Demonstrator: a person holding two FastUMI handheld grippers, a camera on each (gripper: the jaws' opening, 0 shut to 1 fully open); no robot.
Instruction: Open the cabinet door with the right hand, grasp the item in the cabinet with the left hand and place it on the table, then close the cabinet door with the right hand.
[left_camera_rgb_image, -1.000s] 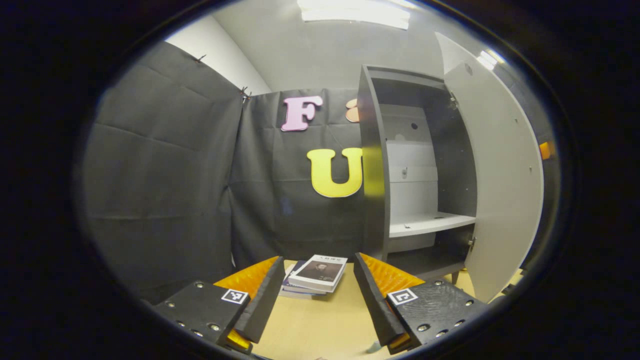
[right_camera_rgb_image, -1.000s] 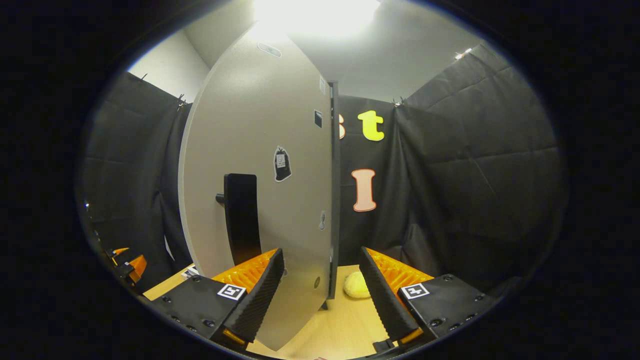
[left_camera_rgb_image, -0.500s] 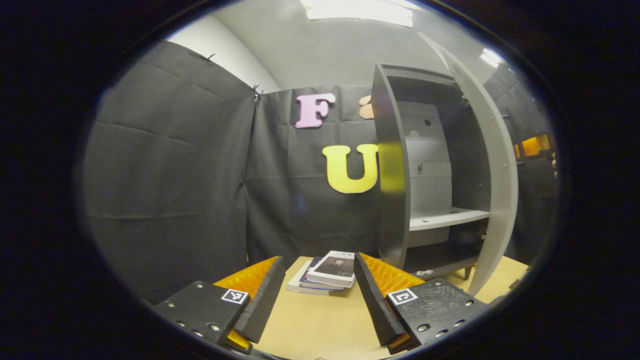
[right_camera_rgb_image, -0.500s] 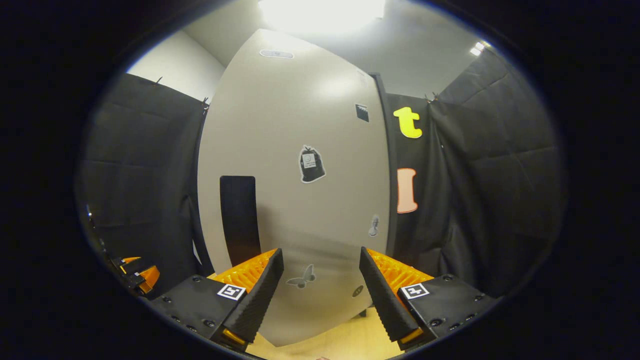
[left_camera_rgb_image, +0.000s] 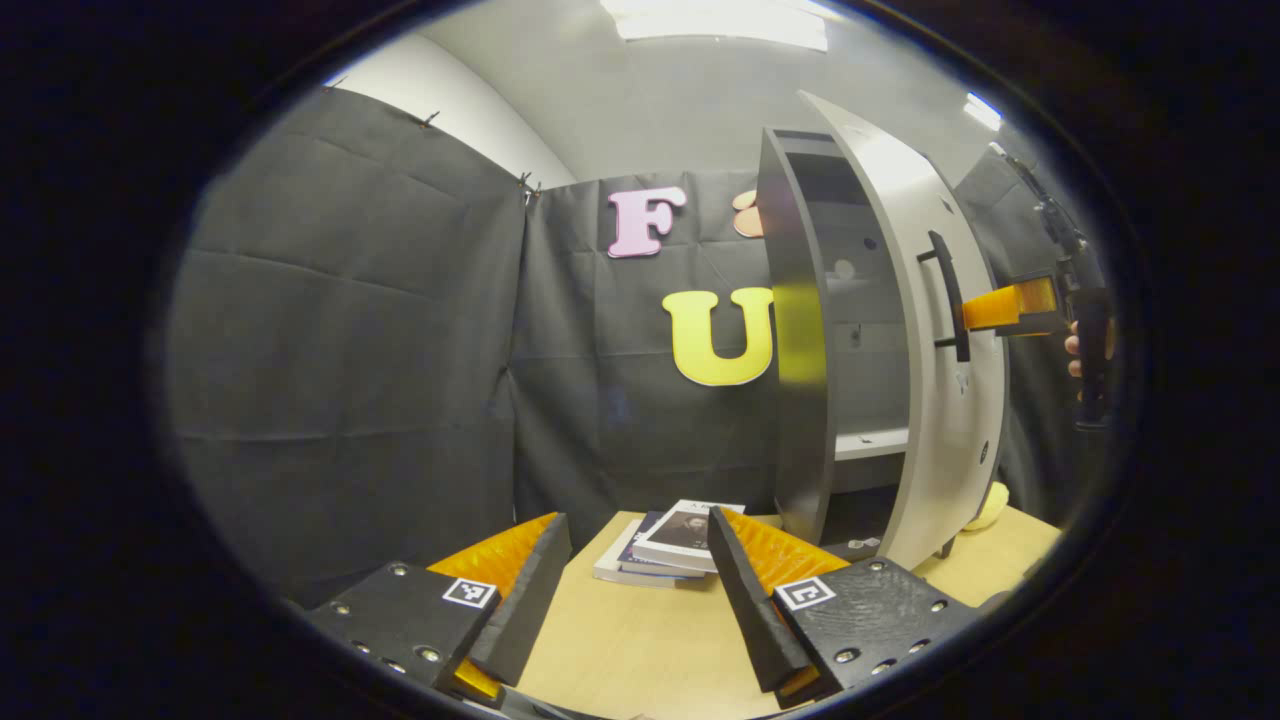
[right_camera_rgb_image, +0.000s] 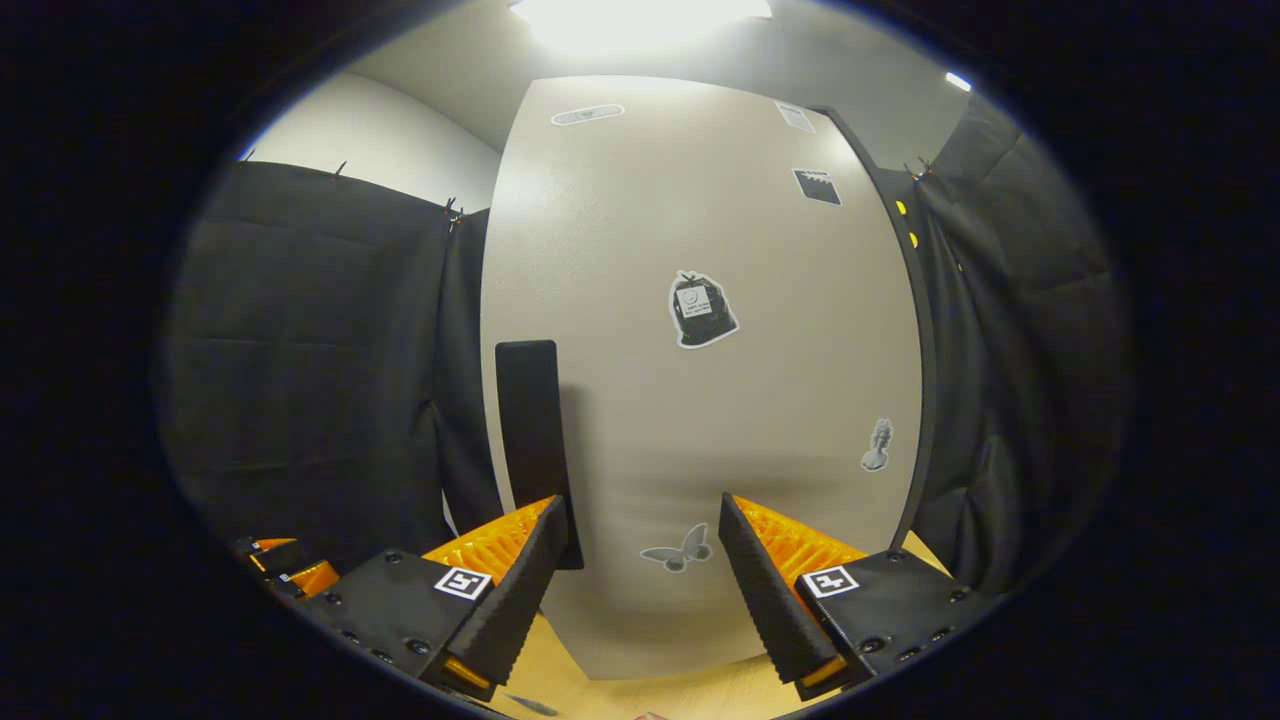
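A dark cabinet stands on the wooden table, its pale door swung most of the way toward shut. A narrow gap still reveals a white shelf inside. My right gripper is open, close in front of the door's outer face, just right of the black handle. From the left gripper view it appears beside the handle as the right gripper, held by a hand. A stack of books lies on the table. My left gripper is open and holds nothing, a short way before the books.
A small yellow object lies on the table behind the door's lower corner. Black cloth walls close in on the left and back. The door carries several stickers. The left gripper appears low at the left of the right gripper view.
The door has swung from wide open to nearly shut, with my right gripper following its outer face. The left gripper has drifted slightly; the books have not moved.
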